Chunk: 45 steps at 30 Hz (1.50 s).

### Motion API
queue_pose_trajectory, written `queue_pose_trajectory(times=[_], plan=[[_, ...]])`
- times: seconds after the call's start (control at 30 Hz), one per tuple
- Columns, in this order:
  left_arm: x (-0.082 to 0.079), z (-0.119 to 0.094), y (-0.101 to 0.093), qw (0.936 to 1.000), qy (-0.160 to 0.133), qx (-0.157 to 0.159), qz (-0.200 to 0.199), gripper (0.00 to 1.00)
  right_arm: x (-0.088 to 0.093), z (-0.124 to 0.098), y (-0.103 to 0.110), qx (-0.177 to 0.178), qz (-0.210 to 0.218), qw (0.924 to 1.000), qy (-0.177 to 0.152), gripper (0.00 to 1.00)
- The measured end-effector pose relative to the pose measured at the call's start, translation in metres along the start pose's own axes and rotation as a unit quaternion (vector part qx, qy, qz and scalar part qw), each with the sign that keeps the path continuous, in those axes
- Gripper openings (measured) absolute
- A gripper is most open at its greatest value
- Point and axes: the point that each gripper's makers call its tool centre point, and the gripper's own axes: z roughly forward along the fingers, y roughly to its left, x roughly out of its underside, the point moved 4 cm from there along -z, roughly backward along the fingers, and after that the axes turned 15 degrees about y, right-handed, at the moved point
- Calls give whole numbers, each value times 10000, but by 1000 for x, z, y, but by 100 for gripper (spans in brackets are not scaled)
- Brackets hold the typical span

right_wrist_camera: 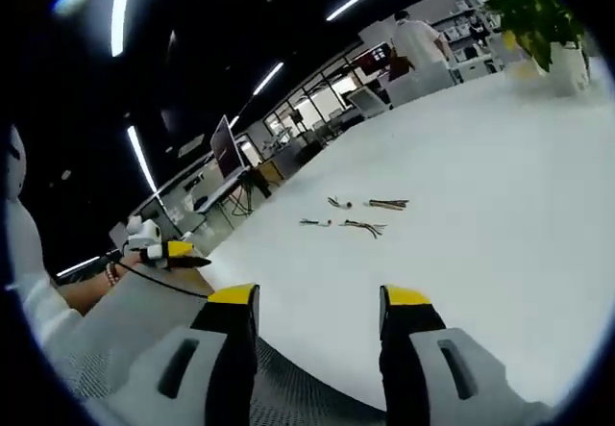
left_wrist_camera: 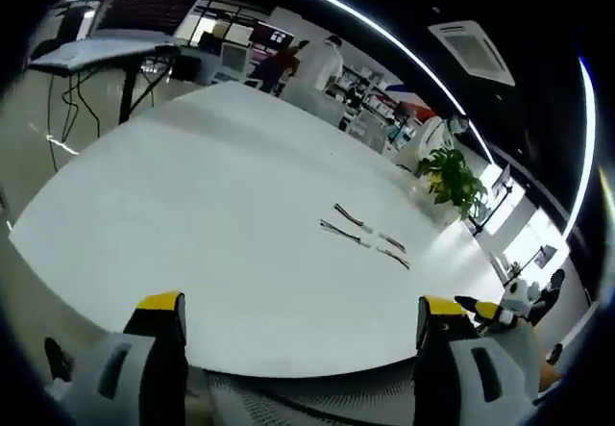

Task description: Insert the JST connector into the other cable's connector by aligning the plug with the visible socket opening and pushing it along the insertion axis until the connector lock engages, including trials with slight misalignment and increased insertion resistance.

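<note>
Two short cables lie side by side near the middle of a wide white surface, well ahead of both grippers. In the left gripper view, the nearer cable and the farther cable run lengthwise up-left to down-right, right of centre between the jaws. The left gripper has jaws wide apart, holding nothing. The right gripper is likewise parted and bare, with the cables straight ahead. Neither looks clearly nearer.

cables: 2 | table: 1 | grippers: 2 | potted plant: 1 | people: 2
</note>
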Motion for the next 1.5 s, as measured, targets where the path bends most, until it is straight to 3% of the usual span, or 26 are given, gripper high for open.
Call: queue_pose_trajectory(times=[0.03, 0.07, 0.13, 0.27, 0.37, 0.47, 0.53, 0.7, 0.73, 0.83, 0.9, 1.0, 1.07, 1.17, 1.27, 1.33, 1.4, 1.5], plan=[[0, 0, 0, 10000, -2, 1, -14, 99, 3, 0, -4, 50, 218, 9998, -5, 47], [-2, -1, 1, 10000, -89, -24, -30, 99, -1, -1, -2, -83, 445, 9987, -227, 47], [-4, -2, 3, 9997, -204, -121, -25, 99, -5, -4, 0, -247, 487, 9975, -457, 48], [-7, -2, 13, 9992, -231, -146, -290, 99, -1, -4, -8, -9, 372, 9988, -319, 47], [-8, -1, 7, 9996, -226, -133, -98, 99, 2, -4, -12, 49, 427, 9987, -265, 48], [-9, -1, 6, 9995, -265, -23, -192, 99, -1, -3, -16, 75, 402, 9989, -242, 48], [-9, 0, 5, 9983, -324, 128, -461, 99, -3, -3, -21, 220, 456, 9986, -149, 49], [-10, -2, 5, 9983, -372, 142, -426, 99, -11, 1, -24, 233, 428, 9988, -41, 49], [-8, -1, 1, 9992, -205, 262, -234, 99, -15, 0, -26, 333, 402, 9986, -79, 49], [-15, -2, -6, 9986, -307, 278, 326, 99, -26, -2, -28, 359, 447, 9981, -229, 49], [-19, -4, -8, 9979, -344, 276, 474, 99, -31, -4, -29, 374, 448, 9979, -278, 49], [-23, -5, -9, 9960, -136, 427, 777, 99, -40, -7, -31, 466, 338, 9980, -273, 49], [-32, -7, -12, 9927, -156, 570, 1055, 99, -45, -9, -34, 539, 259, 9979, -267, 48], [-49, -11, -11, 9913, -279, 680, 1094, 99, -57, -13, -38, 640, 155, 9973, -312, 48], [-74, -13, -12, 9907, -507, 905, 884, 98, -75, -16, -40, 675, 81, 9966, -463, 48], [-84, -13, -13, 9903, -438, 953, 912, 91, -88, -17, -41, 677, -7, 9963, -526, 48], [-96, -14, -17, 9854, -553, 1018, 1244, 85, -100, -16, -40, 688, -147, 9961, -530, 47], [-111, -17, -29, 9767, -643, 1337, 1552, 91, -116, -14, -33, 466, -238, 9964, -667, 47]])
